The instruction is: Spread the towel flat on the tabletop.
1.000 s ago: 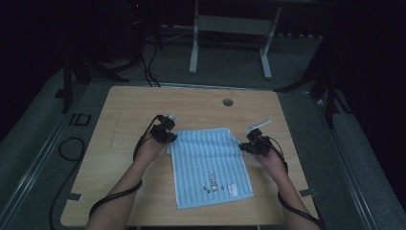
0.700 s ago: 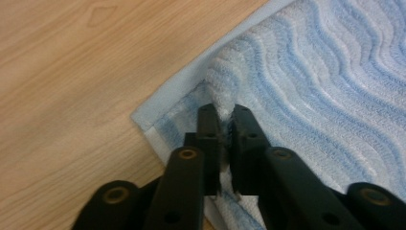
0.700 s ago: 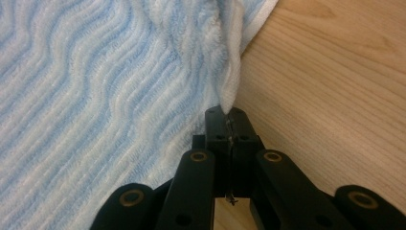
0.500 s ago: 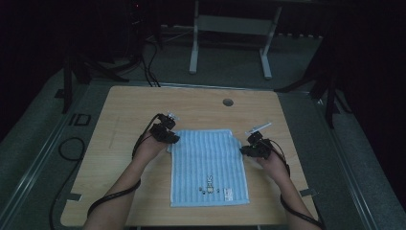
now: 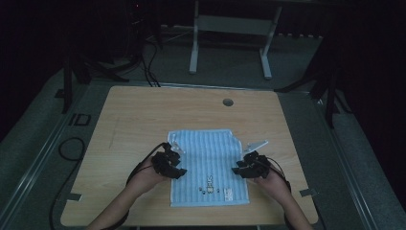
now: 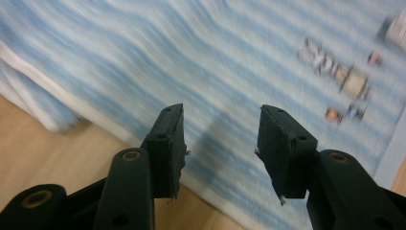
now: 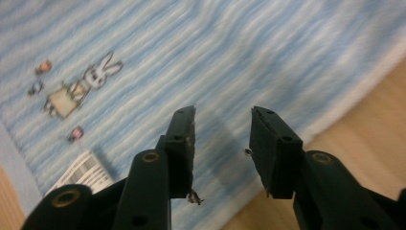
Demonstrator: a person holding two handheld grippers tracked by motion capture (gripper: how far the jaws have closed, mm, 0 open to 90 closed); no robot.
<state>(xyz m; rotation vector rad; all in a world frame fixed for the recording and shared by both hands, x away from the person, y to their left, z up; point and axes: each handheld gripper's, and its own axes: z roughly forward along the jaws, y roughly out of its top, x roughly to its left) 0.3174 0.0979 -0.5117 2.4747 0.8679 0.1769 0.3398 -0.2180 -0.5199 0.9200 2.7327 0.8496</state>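
The blue striped towel (image 5: 209, 166) is lying folded flat near the desk's (image 5: 139, 110) front edge, while the left gripper (image 5: 173, 165) and right gripper (image 5: 241, 167), jaws just opened and empty, are being held over its side edges, suggesting another fold is being prepared

Each bare forearm ends in a black two-jaw gripper: left gripper (image 5: 173, 162), right gripper (image 5: 242, 168). Black cables trail from both. The right one carries a grey three-cornered plate (image 5: 256, 144); round screw holes dot the blocky jaw arms.
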